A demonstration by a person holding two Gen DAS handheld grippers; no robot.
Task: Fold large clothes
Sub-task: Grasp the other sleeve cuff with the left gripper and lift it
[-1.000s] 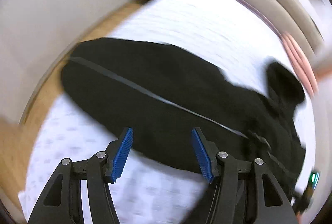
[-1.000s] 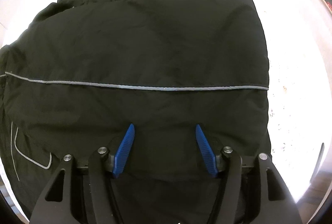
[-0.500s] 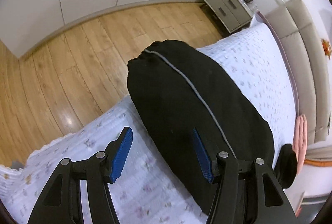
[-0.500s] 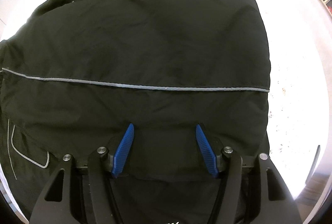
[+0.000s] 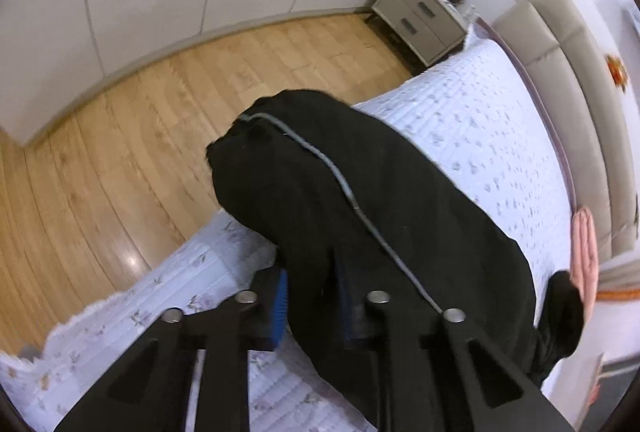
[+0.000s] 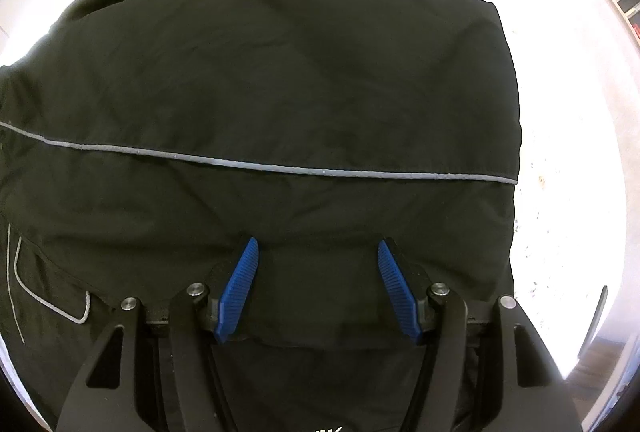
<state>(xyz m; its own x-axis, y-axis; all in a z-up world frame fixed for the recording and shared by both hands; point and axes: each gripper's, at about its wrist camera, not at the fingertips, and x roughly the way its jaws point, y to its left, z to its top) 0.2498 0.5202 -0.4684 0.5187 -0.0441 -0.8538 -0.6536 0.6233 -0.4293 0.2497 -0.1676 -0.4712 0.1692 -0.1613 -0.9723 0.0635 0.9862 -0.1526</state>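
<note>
Closing left claw [image 5: 312, 296] on the hem fold of bulky black padded hooded jacket [image 6: 280, 80] spread on white floral quilted bed [image 5: 460, 104]; fabric between pads. Right claw [image 6: 318, 284] apart above jacket. Soft, slumpy, probably slick: pinch edges.

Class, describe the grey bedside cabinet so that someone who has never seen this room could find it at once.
Start at the bed with the white flowered quilt, where the black jacket lies. Follow the quilt's floor-side edge up to the beige padded headboard. In the corner there, on the wooden floor, stands the bedside cabinet: the only grey, boxy piece, with two drawers and dark slot handles.
</note>
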